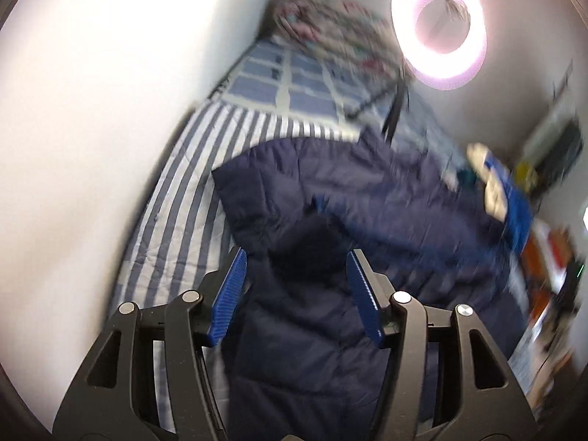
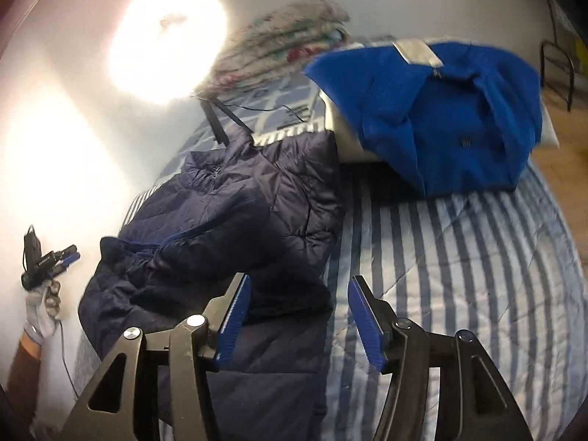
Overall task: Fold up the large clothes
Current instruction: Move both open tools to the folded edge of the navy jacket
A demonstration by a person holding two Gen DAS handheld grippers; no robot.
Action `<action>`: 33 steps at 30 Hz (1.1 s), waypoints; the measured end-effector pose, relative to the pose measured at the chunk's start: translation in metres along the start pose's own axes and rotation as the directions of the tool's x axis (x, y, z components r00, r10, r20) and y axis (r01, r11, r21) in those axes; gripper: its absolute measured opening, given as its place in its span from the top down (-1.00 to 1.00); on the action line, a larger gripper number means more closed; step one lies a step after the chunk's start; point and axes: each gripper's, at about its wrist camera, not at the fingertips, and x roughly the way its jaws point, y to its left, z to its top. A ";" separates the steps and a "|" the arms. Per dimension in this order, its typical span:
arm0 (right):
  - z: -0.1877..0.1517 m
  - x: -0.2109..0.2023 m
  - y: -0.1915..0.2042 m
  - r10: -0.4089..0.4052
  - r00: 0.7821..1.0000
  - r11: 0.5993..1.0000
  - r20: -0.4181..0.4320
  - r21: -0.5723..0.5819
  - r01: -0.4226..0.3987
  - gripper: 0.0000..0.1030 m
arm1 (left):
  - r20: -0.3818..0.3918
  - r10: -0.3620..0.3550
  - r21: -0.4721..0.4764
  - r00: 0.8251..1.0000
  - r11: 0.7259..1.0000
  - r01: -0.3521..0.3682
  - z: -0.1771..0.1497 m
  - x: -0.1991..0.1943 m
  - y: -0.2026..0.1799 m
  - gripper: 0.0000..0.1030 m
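A dark navy quilted jacket (image 1: 330, 312) (image 2: 220, 220) lies partly folded on a blue-and-white striped bedspread (image 1: 172, 220) (image 2: 459, 257), its collar toward the far end. My left gripper (image 1: 296, 253) hangs open just above the jacket's middle, and nothing sits between its blue pads (image 1: 228, 297). My right gripper (image 2: 298, 278) is also open, over the jacket's right edge where it meets the bedspread. In the right wrist view the left gripper (image 2: 68, 255) shows small at the far left, held by a gloved hand (image 2: 42, 312).
A bright blue garment (image 2: 441, 110) is heaped on a white pillow (image 2: 349, 147) at the far right of the bed. A folded floral blanket (image 2: 286, 47) lies by the wall. A lit ring light (image 1: 437, 25) stands on black tripod legs (image 2: 220, 125) beside the bed.
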 end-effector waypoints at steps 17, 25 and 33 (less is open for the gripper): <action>0.020 0.082 0.017 -0.060 0.992 0.991 -0.113 -0.123 0.045 -0.23 | -0.130 0.046 0.059 0.990 0.998 -0.038 0.007 0.081 -0.018 -0.13; 0.014 0.092 0.035 -0.108 0.984 0.973 -0.144 -0.219 0.075 0.80 | -0.129 0.114 0.107 0.985 0.989 -0.101 0.005 0.095 -0.025 0.82; 0.013 0.088 0.040 -0.142 0.981 0.959 -0.131 -0.264 0.104 0.92 | -0.067 0.164 0.212 0.984 0.966 -0.147 0.002 0.093 -0.039 0.95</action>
